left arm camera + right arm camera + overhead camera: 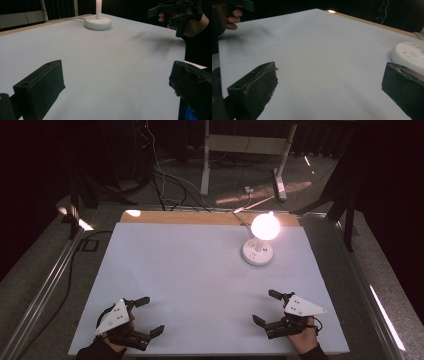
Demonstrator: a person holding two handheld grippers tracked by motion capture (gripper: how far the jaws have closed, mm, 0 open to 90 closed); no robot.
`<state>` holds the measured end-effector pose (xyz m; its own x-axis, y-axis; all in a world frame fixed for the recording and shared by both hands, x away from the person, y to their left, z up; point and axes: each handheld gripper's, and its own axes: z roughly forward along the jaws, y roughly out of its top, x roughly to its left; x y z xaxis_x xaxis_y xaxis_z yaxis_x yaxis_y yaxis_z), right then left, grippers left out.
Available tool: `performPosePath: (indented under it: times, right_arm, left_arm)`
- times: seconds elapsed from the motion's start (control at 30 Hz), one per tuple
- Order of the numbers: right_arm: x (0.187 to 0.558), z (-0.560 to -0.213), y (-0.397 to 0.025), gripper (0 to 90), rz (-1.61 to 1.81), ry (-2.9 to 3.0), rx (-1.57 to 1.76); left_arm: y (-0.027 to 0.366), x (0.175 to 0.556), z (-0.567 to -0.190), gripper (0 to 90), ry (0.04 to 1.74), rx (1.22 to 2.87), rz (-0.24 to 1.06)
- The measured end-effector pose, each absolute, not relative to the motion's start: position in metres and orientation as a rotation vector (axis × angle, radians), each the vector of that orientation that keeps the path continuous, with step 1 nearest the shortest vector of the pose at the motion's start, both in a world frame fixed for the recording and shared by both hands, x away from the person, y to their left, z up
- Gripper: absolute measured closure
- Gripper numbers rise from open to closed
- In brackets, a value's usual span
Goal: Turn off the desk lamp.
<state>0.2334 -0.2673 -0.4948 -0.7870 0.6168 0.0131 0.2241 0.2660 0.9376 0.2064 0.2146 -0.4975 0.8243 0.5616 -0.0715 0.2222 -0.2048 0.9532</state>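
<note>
My left hand-held gripper (149,316) hovers with its jaws spread wide and nothing between them, low over the near left of the white surface (200,285), well apart from the lamp (261,240). My right hand-held gripper (266,306) is likewise agape and empty, nearer the lamp, on its near side. The lamp has a glowing round bulb on a short stem and a white round base, standing toward the far right of the surface.

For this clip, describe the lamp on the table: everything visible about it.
The lamp is lit: a glowing round bulb tops a short white stem rising upright from a round white base with small markings. It looks plastic. It stands on the white tabletop toward the far right, a cable trailing from it toward the table's far edge. Neither gripper touches it.
</note>
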Motion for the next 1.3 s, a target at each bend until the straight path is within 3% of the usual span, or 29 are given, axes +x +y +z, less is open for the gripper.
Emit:
performPosePath:
  times: [0.77,1.3]
  right_arm:
    - [0.227,-0.490,-0.255,0.0,1.505,2.301,0.741]
    - [0.231,-0.452,-0.247,0.0,1.560,2.280,0.711]
  left_arm:
    - [0.217,0.202,-0.495,0.4,0.595,1.774,0.362]
    - [0.218,0.203,-0.493,0.4,0.597,1.760,0.356]
